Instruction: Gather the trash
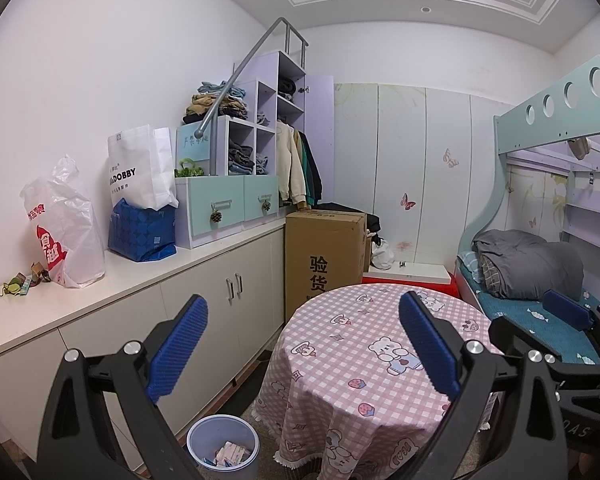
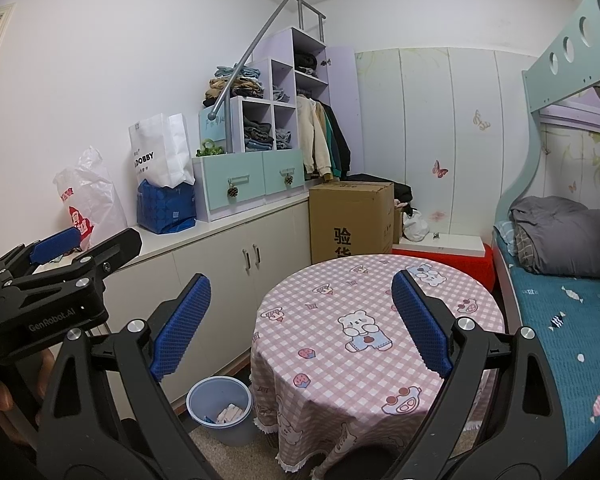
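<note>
A pale blue trash bin (image 1: pixel 222 448) stands on the floor left of the round table (image 1: pixel 340 360), with white wrappers inside it. The same bin (image 2: pixel 220 404) shows in the right wrist view. Small crumpled wrappers (image 1: pixel 20 282) lie on the white counter at the far left. My left gripper (image 1: pixel 304 344) hangs open above the table's near left side, with nothing between its blue pads. My right gripper (image 2: pixel 300 324) is open too, and empty, over the pink checked tablecloth (image 2: pixel 360 360). One of its pads (image 1: pixel 568 310) shows at the right of the left wrist view.
A white counter (image 1: pixel 148 276) over cabinets runs along the left wall. It carries a white plastic bag (image 1: pixel 66 224), a blue bag (image 1: pixel 140 232) and a shelf unit (image 1: pixel 236 200). A cardboard box (image 1: pixel 324 256) stands behind the table. A bunk bed (image 2: pixel 560 320) lines the right side.
</note>
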`<state>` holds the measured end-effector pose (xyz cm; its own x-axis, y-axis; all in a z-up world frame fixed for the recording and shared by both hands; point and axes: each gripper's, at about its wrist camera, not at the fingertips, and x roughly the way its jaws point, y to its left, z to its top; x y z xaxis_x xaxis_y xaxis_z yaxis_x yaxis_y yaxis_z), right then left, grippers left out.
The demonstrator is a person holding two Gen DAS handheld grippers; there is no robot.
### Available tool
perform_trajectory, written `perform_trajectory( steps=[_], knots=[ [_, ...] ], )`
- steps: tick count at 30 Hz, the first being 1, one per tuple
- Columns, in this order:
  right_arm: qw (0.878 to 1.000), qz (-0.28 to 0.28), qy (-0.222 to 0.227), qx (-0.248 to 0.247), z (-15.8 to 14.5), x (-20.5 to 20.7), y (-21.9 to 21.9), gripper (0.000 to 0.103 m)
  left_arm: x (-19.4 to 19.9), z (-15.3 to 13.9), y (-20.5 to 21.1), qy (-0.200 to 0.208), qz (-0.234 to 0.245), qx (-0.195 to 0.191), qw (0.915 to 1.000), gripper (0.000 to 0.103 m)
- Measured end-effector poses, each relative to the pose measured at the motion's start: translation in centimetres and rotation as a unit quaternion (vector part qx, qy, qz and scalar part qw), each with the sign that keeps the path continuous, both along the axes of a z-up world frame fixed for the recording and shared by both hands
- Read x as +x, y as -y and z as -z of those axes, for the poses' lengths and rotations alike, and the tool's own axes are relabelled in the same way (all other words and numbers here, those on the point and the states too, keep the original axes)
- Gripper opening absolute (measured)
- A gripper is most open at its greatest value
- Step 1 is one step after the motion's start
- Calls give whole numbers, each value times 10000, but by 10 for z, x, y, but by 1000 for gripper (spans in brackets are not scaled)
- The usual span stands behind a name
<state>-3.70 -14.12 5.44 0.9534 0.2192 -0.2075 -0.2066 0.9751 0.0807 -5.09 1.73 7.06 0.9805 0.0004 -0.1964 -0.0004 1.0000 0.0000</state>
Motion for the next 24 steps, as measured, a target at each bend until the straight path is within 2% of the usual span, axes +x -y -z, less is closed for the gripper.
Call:
perform_trajectory(
  steps=[24],
  knots=[
    [10000, -32, -52, -11, 5, -1, 1, 90, 1, 3, -4, -36, 27, 17, 10000, 95]
  ],
)
